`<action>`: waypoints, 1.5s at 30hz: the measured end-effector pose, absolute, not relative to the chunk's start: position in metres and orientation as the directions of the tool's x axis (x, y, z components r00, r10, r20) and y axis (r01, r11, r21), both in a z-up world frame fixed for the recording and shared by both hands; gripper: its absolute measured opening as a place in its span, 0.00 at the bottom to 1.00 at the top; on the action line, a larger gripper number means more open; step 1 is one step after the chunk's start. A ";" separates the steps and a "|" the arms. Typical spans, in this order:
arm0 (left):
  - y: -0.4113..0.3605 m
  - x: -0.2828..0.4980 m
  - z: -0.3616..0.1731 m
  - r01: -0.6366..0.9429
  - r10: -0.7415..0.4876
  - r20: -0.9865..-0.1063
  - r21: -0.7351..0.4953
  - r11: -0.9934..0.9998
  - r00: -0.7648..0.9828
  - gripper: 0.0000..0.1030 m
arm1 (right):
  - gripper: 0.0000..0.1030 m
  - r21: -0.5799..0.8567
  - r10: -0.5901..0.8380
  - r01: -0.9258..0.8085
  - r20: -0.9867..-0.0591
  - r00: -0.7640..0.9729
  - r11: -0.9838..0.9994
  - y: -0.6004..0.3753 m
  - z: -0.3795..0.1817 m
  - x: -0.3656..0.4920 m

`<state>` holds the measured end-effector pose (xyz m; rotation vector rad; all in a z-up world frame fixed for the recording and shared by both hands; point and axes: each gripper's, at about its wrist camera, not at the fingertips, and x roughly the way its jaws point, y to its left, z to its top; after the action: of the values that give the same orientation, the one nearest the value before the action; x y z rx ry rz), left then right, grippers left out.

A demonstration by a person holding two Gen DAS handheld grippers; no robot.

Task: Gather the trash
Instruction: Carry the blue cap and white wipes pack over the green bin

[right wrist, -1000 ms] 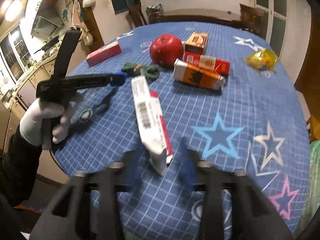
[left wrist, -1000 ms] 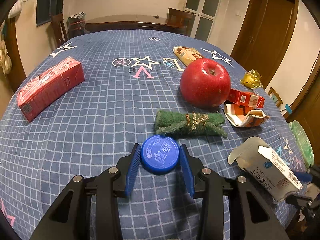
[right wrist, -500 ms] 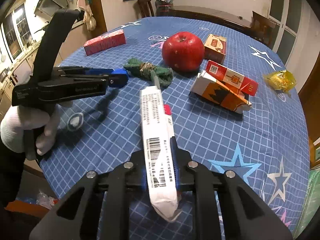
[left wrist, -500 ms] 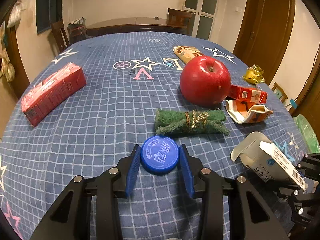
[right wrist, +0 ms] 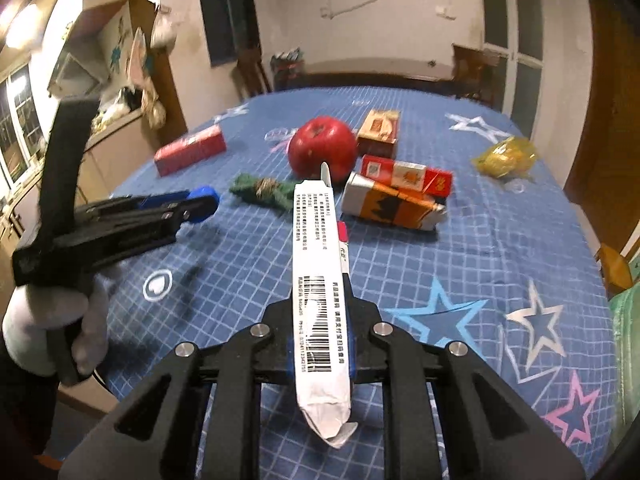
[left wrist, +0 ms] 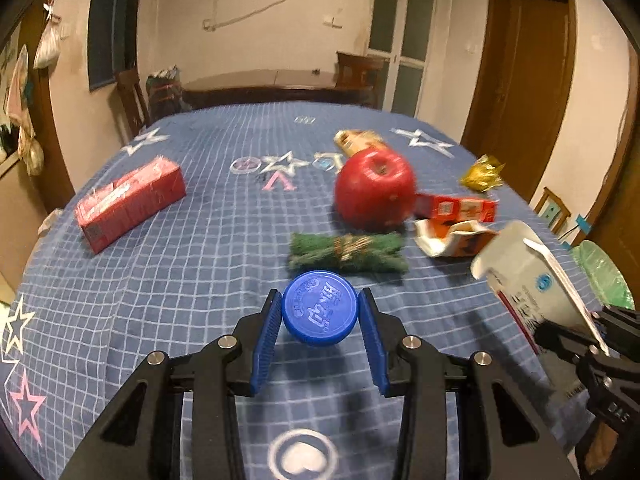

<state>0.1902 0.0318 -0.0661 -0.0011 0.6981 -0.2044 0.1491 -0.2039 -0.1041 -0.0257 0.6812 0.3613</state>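
One blue bottle cap is clamped between the blue pads of the left gripper and held clear of the table. One flattened white carton is pinched edge-on in the closed right gripper, its long side pointing away from the camera.

Counted on the blue star-print tablecloth:
- one red apple
- one green cloth bundle, tied with twine
- one crushed orange-and-white carton
- one long red box
- two small red-orange boxes
- one yellow wrapper

Room is seen dim: wooden door, glazed door, wooden chairs at the far table edge, kitchen cabinets at left in the right wrist view. A white-gloved hand is seen on the left gripper's handle.
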 end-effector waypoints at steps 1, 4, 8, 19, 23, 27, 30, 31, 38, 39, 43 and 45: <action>0.027 0.185 -0.060 0.201 -0.202 -0.622 -0.073 0.977 0.756 0.40 | 0.15 0.088 0.313 -0.329 -0.609 0.729 0.940 -0.205 -0.100 0.147; 0.015 0.174 -0.048 0.227 -0.227 -0.590 -0.075 0.971 0.775 0.40 | 0.15 0.080 0.296 -0.308 -0.580 0.759 0.948 -0.212 -0.091 0.143; -0.003 0.162 -0.029 0.259 -0.256 -0.549 -0.074 0.963 0.796 0.40 | 0.15 0.062 0.265 -0.276 -0.540 0.799 0.959 -0.223 -0.077 0.139; -0.062 0.141 0.011 0.342 -0.326 -0.453 -0.048 0.938 0.830 0.40 | 0.15 0.012 0.150 -0.160 -0.435 0.888 0.987 -0.261 -0.041 0.127; -0.082 0.135 0.021 0.351 -0.333 -0.424 -0.038 0.936 0.842 0.40 | 0.15 0.002 0.109 -0.117 -0.392 0.914 0.993 -0.273 -0.032 0.122; -0.092 0.131 0.027 0.354 -0.339 -0.410 -0.043 0.934 0.847 0.40 | 0.15 0.004 0.097 -0.102 -0.361 0.927 0.995 -0.280 -0.027 0.118; -0.095 0.128 0.030 0.354 -0.341 -0.402 -0.045 0.934 0.850 0.40 | 0.15 0.008 0.100 -0.104 -0.352 0.931 0.995 -0.284 -0.027 0.117; -0.096 0.127 0.031 0.354 -0.342 -0.401 -0.046 0.934 0.850 0.40 | 0.15 0.009 0.101 -0.104 -0.350 0.931 0.995 -0.284 -0.027 0.117; -0.098 0.124 0.033 0.359 -0.344 -0.399 -0.040 0.933 0.850 0.40 | 0.15 0.011 0.107 -0.109 -0.336 0.936 0.994 -0.285 -0.025 0.111; -0.098 0.123 0.033 0.360 -0.345 -0.399 -0.039 0.932 0.850 0.40 | 0.15 0.011 0.106 -0.109 -0.335 0.936 0.994 -0.286 -0.025 0.111; -0.103 0.125 0.036 0.373 -0.356 -0.399 -0.037 0.927 0.845 0.40 | 0.15 0.011 0.101 -0.103 -0.332 0.938 0.995 -0.293 -0.022 0.109; -0.109 0.126 0.037 0.387 -0.370 -0.399 -0.039 0.921 0.839 0.40 | 0.15 0.013 0.093 -0.094 -0.334 0.938 0.996 -0.298 -0.019 0.108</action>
<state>0.1259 -0.1089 0.0372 0.0437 0.4134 -0.4004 0.1080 -0.2979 -0.0194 -0.0033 0.3413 0.0952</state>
